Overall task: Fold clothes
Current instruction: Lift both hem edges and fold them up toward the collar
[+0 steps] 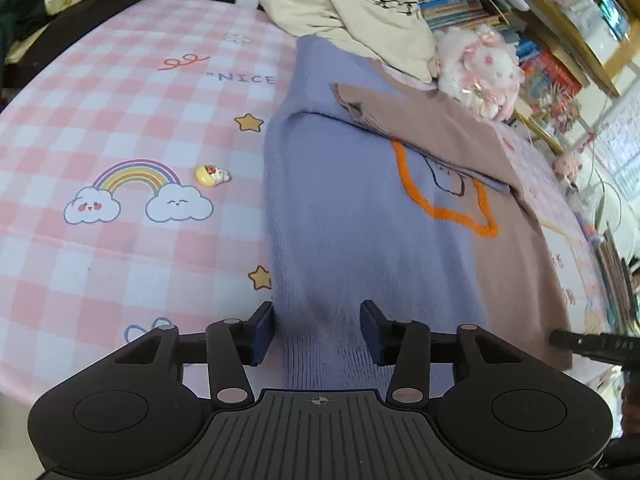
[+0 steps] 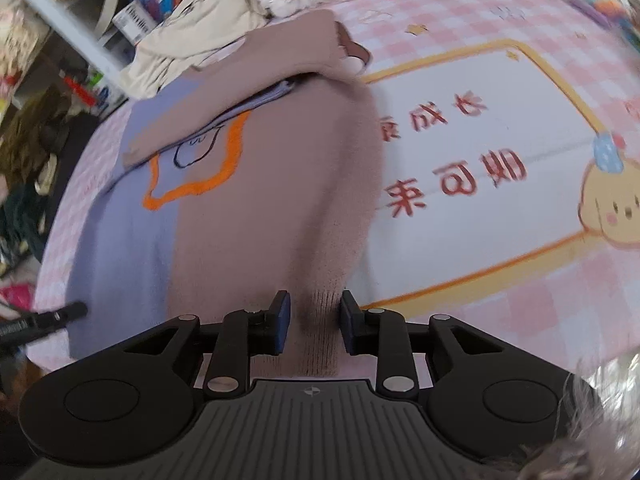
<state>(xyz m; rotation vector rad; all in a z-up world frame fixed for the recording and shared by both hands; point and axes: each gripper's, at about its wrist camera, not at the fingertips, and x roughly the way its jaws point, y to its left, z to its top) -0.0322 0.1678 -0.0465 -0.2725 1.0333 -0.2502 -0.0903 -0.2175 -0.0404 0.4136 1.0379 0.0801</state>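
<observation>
Lilac and dusty-pink knit, a two-tone sweater [image 1: 360,208] lies folded on a pink checked sheet [image 1: 120,100]. The left gripper [image 1: 316,330] clamps its lilac hem; the right gripper [image 2: 314,326] clamps the pink hem. Only the left view shows a small toy [image 1: 212,175]; only the right shows a printed puppy [image 2: 612,208]. A cream garment [image 1: 352,20] and a plush toy [image 1: 480,68] crowd the far end.

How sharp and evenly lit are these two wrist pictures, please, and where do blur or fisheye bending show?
Left wrist view: lighting soft and even; the purple and brown knitted sweater is smeared near the jaws, while the pink checked sheet stays fairly crisp and bulges with the lens. Right wrist view: blurrier overall, streaked toward the right edge; the sweater's brown half looks soft, and the sheet's yellow printed frame curves.
</observation>
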